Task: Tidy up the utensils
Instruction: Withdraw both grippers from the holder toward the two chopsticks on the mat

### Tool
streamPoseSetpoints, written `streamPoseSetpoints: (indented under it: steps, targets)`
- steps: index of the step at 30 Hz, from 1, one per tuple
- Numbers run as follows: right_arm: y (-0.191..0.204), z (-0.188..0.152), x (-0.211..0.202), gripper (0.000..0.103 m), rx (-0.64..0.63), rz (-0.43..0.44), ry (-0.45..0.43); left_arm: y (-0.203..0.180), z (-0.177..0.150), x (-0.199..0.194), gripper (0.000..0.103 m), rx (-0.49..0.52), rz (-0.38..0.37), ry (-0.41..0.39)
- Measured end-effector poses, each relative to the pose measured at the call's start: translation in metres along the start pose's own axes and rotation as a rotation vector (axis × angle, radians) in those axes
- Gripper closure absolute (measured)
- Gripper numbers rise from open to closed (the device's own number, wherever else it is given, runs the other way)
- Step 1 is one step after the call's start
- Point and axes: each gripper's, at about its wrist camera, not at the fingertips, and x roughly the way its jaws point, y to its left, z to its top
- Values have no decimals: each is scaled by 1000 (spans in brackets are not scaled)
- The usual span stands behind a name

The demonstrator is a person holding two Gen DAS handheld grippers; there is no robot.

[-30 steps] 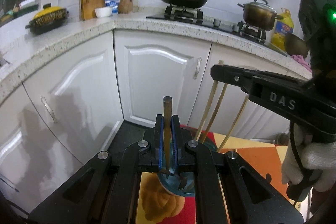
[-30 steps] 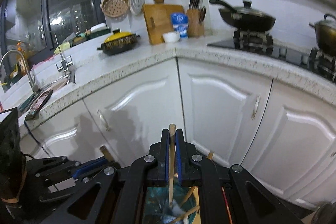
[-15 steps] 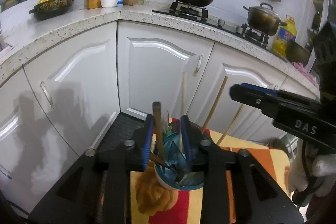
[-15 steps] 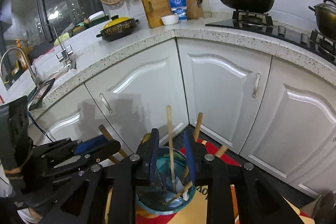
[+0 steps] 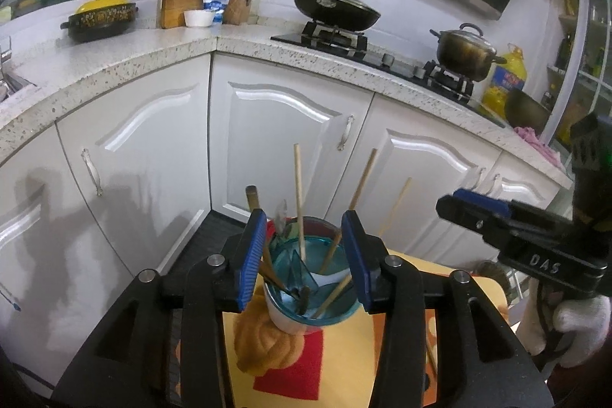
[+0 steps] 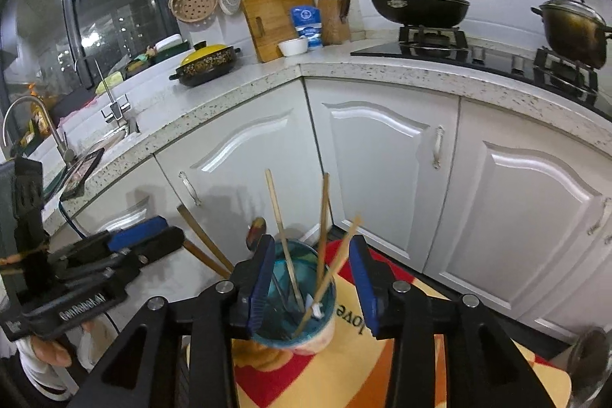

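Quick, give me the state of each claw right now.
Left claw: open, jaws just opened, holding nothing, above the teal plastic utensil cup.
Right claw: open, jaws just opened, holding nothing.

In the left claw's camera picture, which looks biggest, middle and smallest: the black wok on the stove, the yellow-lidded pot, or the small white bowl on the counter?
As they look in the left wrist view:
1. Black wok
2. Yellow-lidded pot, nearly as wide; distances from the camera differ, so this order is unsure
3. White bowl, clearly smallest
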Motion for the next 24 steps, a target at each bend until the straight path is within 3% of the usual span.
streamPoseSetpoints:
  steps: [9, 24]
  targets:
    - [-13, -28, -22, 63, 33, -56, 15, -34, -18, -16, 63, 68, -35, 3]
    - [-30, -80, -38, 63, 79, -124, 70, -78, -65, 9, 63, 125, -66, 102]
